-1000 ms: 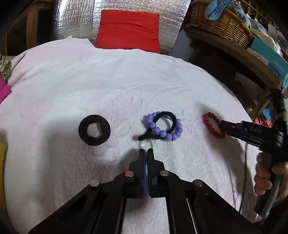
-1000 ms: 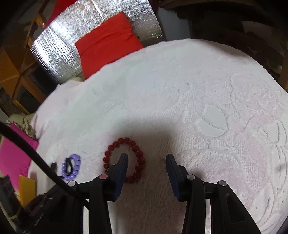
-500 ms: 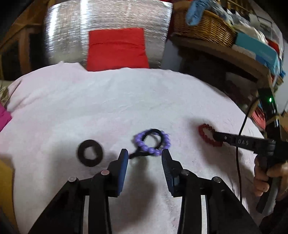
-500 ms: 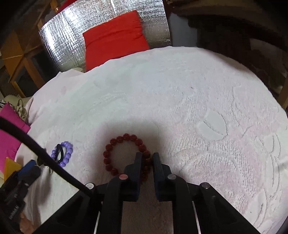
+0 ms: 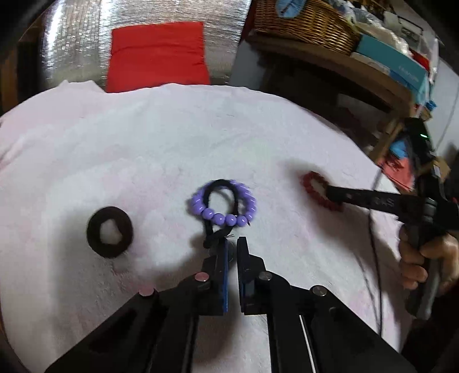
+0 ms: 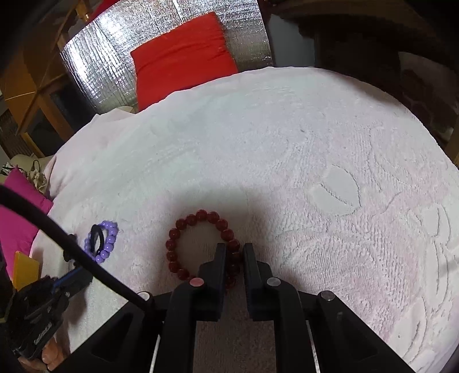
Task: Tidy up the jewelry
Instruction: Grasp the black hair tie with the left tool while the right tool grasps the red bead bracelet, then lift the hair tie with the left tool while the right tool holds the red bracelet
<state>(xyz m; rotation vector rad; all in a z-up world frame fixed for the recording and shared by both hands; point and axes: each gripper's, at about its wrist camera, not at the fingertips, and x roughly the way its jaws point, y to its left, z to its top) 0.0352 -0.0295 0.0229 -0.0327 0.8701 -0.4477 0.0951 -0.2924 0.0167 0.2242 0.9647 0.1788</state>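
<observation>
Nearest in the left wrist view, the left gripper (image 5: 232,244) has just closed to a narrow slit; its tips sit at the tail of the black hair tie (image 5: 221,198), and whether the pads actually pinch that tail cannot be told. The hair tie loops through the purple bead bracelet (image 5: 226,213), which lies on the white towel (image 5: 143,149) just past the tips at 12 o'clock. At 9 o'clock from that bracelet, well apart, a black scrunchie (image 5: 109,231) lies flat on the towel. At 3 o'clock, the right gripper (image 5: 330,192) reaches in from the right edge, held in a hand (image 5: 424,261). In the right wrist view, the right gripper (image 6: 234,252) is clamped narrowly on the near-right beads of the red bead bracelet (image 6: 183,246), whose ring spreads away on the towel toward 11 o'clock. The purple bead bracelet (image 6: 107,244) shows at 9 o'clock from it, near the left gripper's cable. Beyond the towel's far edge at 12 o'clock, a red cushion (image 5: 156,56) leans against a silver foil sheet (image 5: 71,34). At 1 o'clock a wicker basket (image 5: 309,25) sits on a wooden shelf (image 5: 358,77), holding a blue cloth (image 5: 289,5); beside it lies a teal box (image 5: 393,64).
</observation>
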